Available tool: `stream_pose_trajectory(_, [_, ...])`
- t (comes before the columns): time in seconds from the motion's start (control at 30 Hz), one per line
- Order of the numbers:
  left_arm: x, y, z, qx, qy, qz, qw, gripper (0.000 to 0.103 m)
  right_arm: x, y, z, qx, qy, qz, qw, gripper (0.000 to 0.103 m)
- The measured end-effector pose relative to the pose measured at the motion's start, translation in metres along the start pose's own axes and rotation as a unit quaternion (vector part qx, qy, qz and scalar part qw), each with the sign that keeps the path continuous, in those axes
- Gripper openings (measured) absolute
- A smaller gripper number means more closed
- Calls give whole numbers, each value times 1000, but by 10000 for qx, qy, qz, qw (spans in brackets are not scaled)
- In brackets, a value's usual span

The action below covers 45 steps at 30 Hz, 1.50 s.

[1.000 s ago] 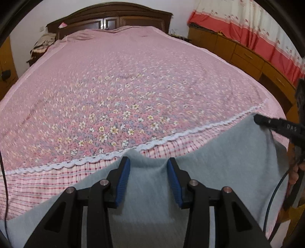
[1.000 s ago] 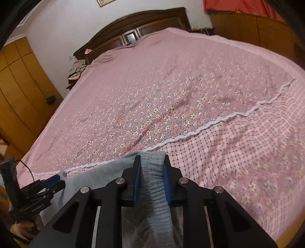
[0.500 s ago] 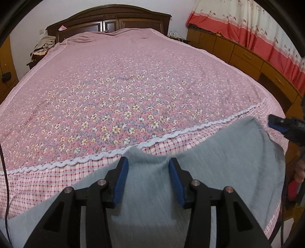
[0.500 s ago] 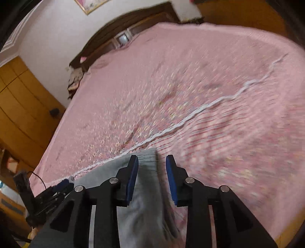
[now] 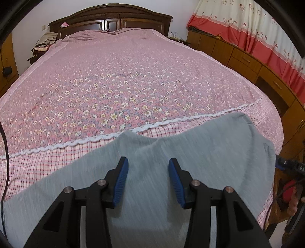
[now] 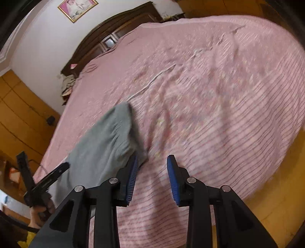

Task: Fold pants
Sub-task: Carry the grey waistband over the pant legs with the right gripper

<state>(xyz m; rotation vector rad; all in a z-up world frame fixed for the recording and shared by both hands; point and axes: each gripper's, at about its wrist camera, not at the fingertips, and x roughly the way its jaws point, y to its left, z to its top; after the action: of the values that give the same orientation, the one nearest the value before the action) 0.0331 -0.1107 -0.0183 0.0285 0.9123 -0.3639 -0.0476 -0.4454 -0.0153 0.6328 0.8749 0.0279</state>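
The grey pants (image 5: 200, 152) lie spread across the near edge of the pink floral bed (image 5: 124, 80). My left gripper (image 5: 148, 166) is open just above the cloth, holding nothing. In the right wrist view the pants' ribbed end (image 6: 106, 141) lies to the left of my right gripper (image 6: 152, 164), which is open and empty over the plaid border of the bedspread (image 6: 219, 124). The right gripper's tip shows at the left wrist view's right edge (image 5: 289, 165). The left gripper shows at the lower left of the right wrist view (image 6: 47, 179).
A dark wooden headboard (image 5: 110, 15) stands at the far end. Wooden drawers (image 5: 247, 61) under red and cream curtains (image 5: 257, 32) run along the right. A wooden wardrobe (image 6: 21, 118) stands to the left. A black cable (image 5: 5, 152) hangs at the left.
My right gripper opened and let go of the pants' ribbed end, then swung right and back. My left gripper stayed open and drew back a little over the cloth.
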Motion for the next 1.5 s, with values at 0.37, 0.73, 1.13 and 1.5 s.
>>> stream_pose_trajectory(0.37, [-3, -2, -10, 12, 49, 4, 10000, 47, 41, 21, 8, -62, 135, 92, 9998, 33])
stream_pose_trajectory(0.73, [0, -3, -11, 18, 56, 34, 10000, 47, 33, 40, 8, -450, -238, -294, 9983, 33])
stream_pose_trajectory(1.13, [1, -2, -10, -24, 67, 13, 10000, 47, 45, 26, 8, -53, -95, 133, 9999, 14])
stream_pose_trajectory(1.5, [5, -2, -11, 9, 84, 21, 10000, 48, 38, -4, -2, 262, -48, -105, 9996, 12])
